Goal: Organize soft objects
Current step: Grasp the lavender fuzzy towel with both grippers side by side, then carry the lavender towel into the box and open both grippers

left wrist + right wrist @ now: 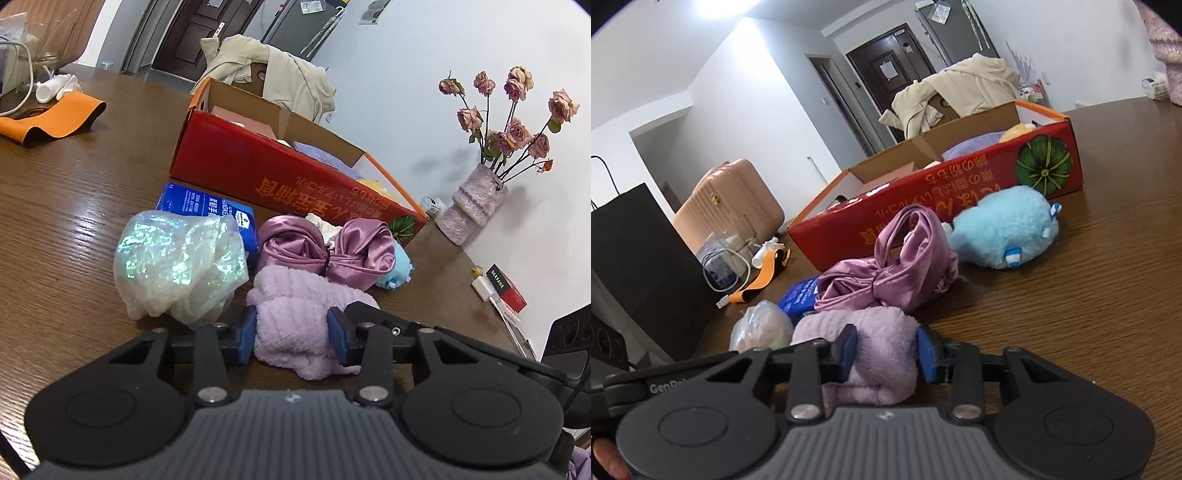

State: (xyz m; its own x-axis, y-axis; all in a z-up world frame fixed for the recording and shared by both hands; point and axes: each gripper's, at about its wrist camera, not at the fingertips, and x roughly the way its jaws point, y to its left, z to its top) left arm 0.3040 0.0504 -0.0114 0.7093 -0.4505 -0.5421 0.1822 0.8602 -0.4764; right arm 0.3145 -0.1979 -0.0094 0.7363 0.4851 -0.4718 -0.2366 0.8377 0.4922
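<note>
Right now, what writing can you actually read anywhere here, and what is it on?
"GenRo", cut off after that: on the black arm of the right gripper.
Large yellow characters, upside down: on the side of the red cardboard box; I cannot read them reliably.
White print on the blue packet: too small and blurred.
White characters on the small black and red box: too small.
Papers on the dark door: unreadable.
</note>
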